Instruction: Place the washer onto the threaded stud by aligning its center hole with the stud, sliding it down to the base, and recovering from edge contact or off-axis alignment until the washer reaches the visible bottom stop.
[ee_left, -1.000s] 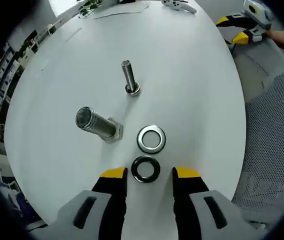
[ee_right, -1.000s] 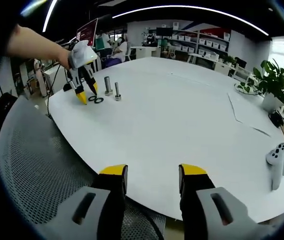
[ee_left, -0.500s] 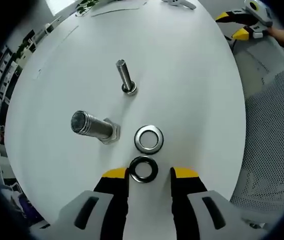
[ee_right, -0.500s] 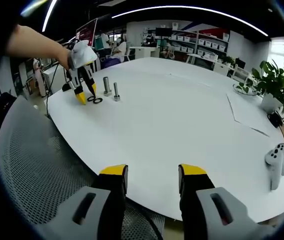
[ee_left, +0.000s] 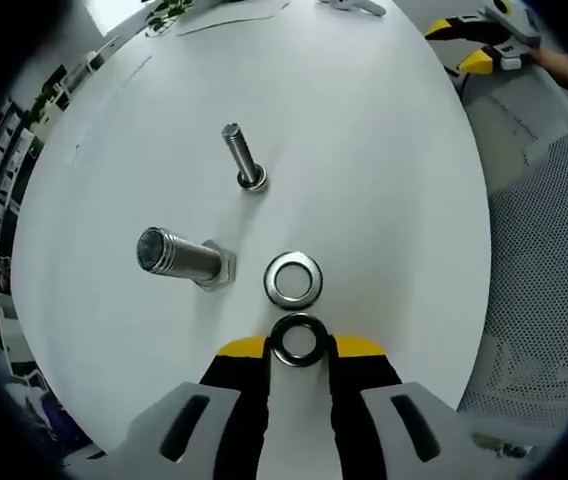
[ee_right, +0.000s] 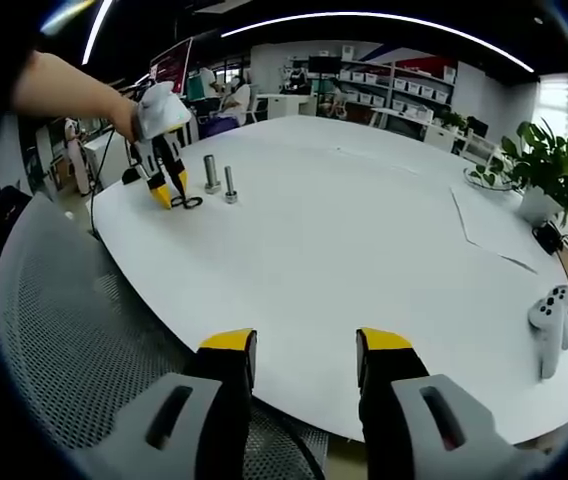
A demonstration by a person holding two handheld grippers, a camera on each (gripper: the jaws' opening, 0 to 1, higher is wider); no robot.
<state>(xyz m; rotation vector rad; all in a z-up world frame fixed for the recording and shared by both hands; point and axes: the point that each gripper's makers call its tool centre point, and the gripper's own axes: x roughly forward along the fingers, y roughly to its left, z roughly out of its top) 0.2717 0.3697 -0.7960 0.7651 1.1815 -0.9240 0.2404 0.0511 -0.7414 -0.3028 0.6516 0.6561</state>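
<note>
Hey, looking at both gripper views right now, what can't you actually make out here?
- Left gripper view: whether the left gripper really pinches the black washer; its tips hide the contact.
- Left gripper view: the big bolt leans toward the camera, hiding its base.
- Right gripper view: the washers beside the small bolt are too small to tell apart.
- Right gripper view: the controller is cut by the edge.

Left gripper view: we look steeply down, close over the bench (ee_left: 384, 150) near its edge. Right gripper view: we sit low beyond another edge, facing level across the bench (ee_right: 364, 230). Both views share the bench top and the two studs (ee_left: 239, 160) (ee_right: 229, 185).
</note>
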